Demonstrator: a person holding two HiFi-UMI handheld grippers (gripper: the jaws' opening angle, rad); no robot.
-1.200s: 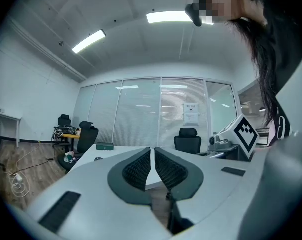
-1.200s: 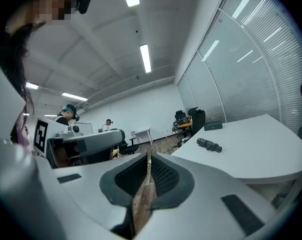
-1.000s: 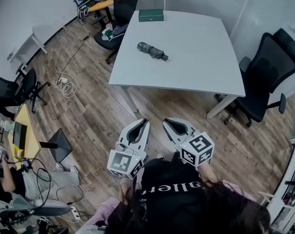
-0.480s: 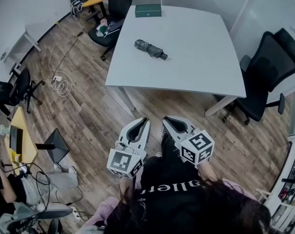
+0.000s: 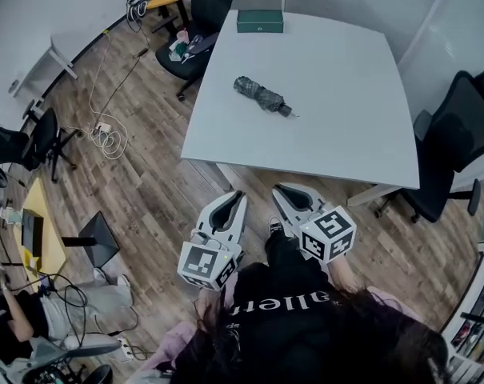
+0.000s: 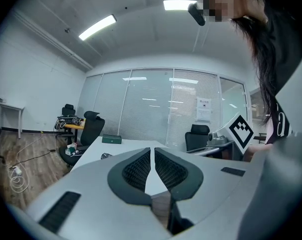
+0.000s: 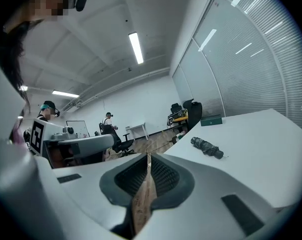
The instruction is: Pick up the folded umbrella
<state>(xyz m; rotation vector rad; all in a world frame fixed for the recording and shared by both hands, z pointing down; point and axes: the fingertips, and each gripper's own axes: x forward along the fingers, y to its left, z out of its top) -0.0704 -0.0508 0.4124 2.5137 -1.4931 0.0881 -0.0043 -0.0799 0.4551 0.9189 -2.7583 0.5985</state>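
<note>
The folded umbrella [image 5: 262, 96], dark and patterned with a black handle end, lies on the white table [image 5: 346, 78] toward its left half. It also shows small in the left gripper view [image 6: 106, 155] and more clearly in the right gripper view [image 7: 206, 147]. My left gripper [image 5: 236, 197] and right gripper [image 5: 280, 190] hang side by side over the wood floor, short of the table's near edge and well apart from the umbrella. Both point toward the table. The left gripper's [image 6: 151, 150] jaws are together and empty, and so are the right gripper's [image 7: 149, 155].
A green box [image 5: 260, 21] sits at the table's far edge. One black office chair [image 5: 454, 146] stands to the right of the table, another [image 5: 202, 22] at its far left corner. Cables [image 5: 106, 138] trail on the floor at left, near a yellow desk [image 5: 42, 230].
Both grippers and the head camera have come closer to the table. The table and umbrella sit lower and further right in the head view. Both grippers stay shut.
</note>
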